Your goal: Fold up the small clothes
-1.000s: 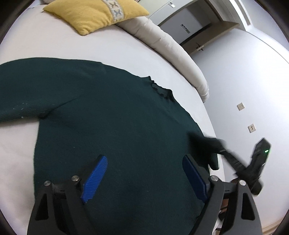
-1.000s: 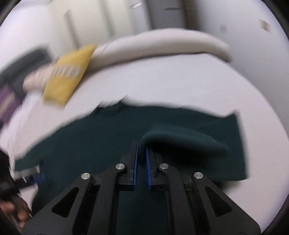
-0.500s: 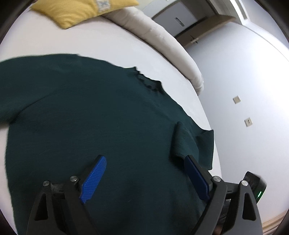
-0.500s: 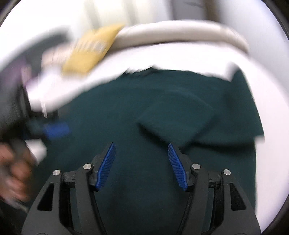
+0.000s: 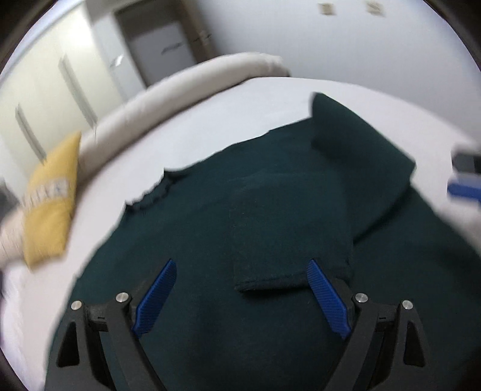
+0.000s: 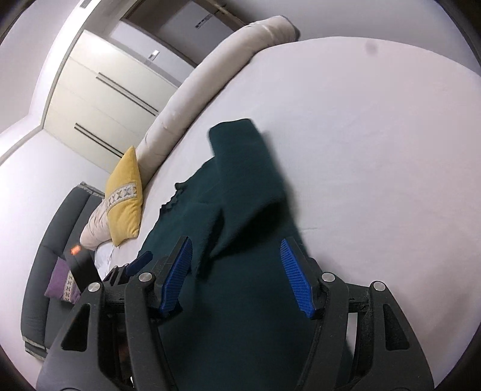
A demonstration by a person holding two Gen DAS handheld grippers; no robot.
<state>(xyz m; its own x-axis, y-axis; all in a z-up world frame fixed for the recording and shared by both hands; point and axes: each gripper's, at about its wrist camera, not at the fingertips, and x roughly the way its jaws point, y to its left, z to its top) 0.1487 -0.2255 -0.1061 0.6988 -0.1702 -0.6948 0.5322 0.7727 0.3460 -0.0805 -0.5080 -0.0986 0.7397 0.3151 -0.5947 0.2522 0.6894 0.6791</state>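
Dark green knit sweater (image 5: 270, 216) lies spread on the bed (image 6: 375, 150), neckline w/ its frilly edge (image 5: 156, 192) toward the long cream bolster (image 5: 186, 87). One sleeve (image 5: 288, 228) is laid over the chest, cuff end near the bottom of the left wrist view, prob. so the garment narrows into a rectangle before the body gets folded. Far shoulder/edge (image 5: 360, 144) stands up in a thick ridge, not flat yet.

Left tongs (image 5: 240, 291) hang over the sweater w/ blue pads wide apart, nothing pinched; the sleeve cuff sits just beyond and between them. Right tongs (image 6: 237, 273) also apart, narrower than the left ones, pads clear of the cloth, nothing between them but sweater below. Looks like both are free, between grasps. Blurred tip of the right tongs shows at the right edge of the left view (image 5: 463, 186).

Bed sheet is plain pale, smooth, lots of bare area to the right of the sweater. Yellow cushion w/ patterned band (image 6: 124, 198) leans by the bolster. Beyond: cream wardrobe doors w/ dark bar handles (image 6: 99, 96), a doorway, 2 wall sockets (image 5: 351, 9). Dark sofa w/ purple cushion (image 6: 63, 282) past the bed edge; small orange light there, can't tell what
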